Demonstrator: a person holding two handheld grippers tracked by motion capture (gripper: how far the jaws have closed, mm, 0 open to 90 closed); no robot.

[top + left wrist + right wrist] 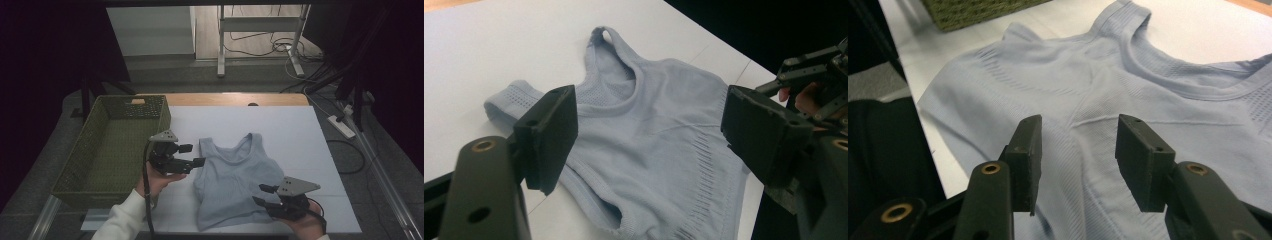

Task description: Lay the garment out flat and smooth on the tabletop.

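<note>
A pale blue tank top [235, 180] is lying flat on the white table [295, 135], neckline pointing toward the far edge, hem reaching close to the near edge, one side edge folded in a little. The left gripper [193, 155] is hovering just beside the top's armhole on the basket side, pointing across toward the garment; its jaws are standing wide apart with nothing between them. In the left gripper view the top [659, 145] is spreading out past those open jaws, one strap [600, 36] looping up at the far end, the ribbed band near the hem showing as rows of small slits. The right gripper [264, 194] is sitting over the near corner of the top by the hem, held in the person's right hand [305, 225], the grey three-cornered plate riding on it. Its jaws are standing apart, roughly half open, and no fabric is caught between the pads; they are hanging just above the cloth. In the right gripper view the top [1098, 85] is lying smooth under the jaws, a faint seam running across the chest and the neckline curving off toward the upper right. A green woven basket [95, 145] is standing on the table's left side, just beside the left gripper and apart from the top. The person's left hand [157, 182], in a white sleeve [122, 220], is coming in from the near edge.
</note>
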